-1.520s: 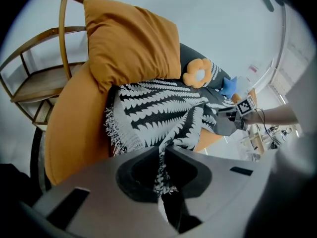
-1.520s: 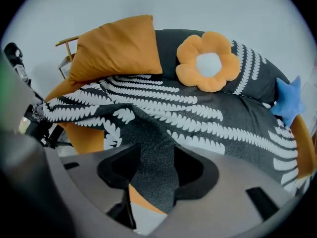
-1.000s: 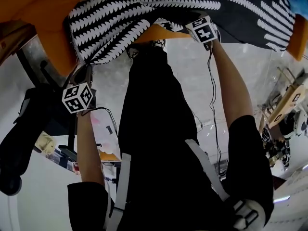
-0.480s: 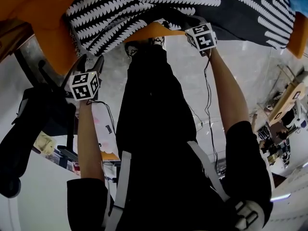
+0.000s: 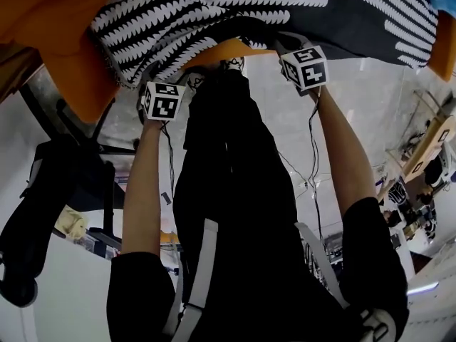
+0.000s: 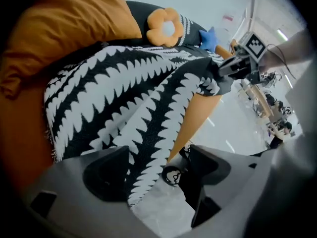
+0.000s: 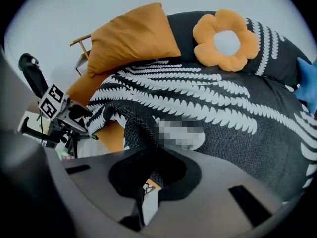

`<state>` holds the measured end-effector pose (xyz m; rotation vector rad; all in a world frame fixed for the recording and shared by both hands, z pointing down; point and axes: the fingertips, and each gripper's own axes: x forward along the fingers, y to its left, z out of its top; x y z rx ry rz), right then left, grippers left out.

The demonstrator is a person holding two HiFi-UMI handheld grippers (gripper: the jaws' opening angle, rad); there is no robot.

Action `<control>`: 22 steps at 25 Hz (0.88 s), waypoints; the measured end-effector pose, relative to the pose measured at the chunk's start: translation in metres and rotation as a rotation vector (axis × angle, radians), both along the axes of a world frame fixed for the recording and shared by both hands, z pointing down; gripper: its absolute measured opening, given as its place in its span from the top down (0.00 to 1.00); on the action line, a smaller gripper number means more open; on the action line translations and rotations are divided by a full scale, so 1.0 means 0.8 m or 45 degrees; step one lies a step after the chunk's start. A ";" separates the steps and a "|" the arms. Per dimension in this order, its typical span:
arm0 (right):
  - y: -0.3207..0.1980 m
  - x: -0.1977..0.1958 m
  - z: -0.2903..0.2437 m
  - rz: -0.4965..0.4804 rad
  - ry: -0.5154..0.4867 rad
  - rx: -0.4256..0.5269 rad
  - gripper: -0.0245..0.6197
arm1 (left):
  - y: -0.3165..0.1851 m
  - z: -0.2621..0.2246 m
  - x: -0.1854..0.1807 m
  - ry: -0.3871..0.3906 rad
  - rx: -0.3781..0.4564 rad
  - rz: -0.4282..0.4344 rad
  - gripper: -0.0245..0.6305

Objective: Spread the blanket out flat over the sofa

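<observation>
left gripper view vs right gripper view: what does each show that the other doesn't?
Left only: the left gripper, jaws apart and just been opening, with the blanket edge between them, unpressed; a shoe; the right gripper seen from outside. Right only: the right gripper's jaws shut on a blanket fold; the left gripper seen from outside. Both: blanket, orange pillow, flower cushion, blue cushion.

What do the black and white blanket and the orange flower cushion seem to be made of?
Blanket: seemingly a knitted or woven textile, matt; a grainy, speckled weave shows in its dark parts.
Flower cushion: probably soft plush over stuffing, matt; its petals are puffy and rounded.
</observation>
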<state>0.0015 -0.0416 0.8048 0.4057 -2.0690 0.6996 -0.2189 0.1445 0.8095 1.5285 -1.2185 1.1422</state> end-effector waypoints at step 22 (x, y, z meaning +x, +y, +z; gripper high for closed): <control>0.037 0.015 -0.006 0.063 0.000 -0.018 0.93 | 0.002 0.016 -0.051 -0.207 0.010 -0.001 0.87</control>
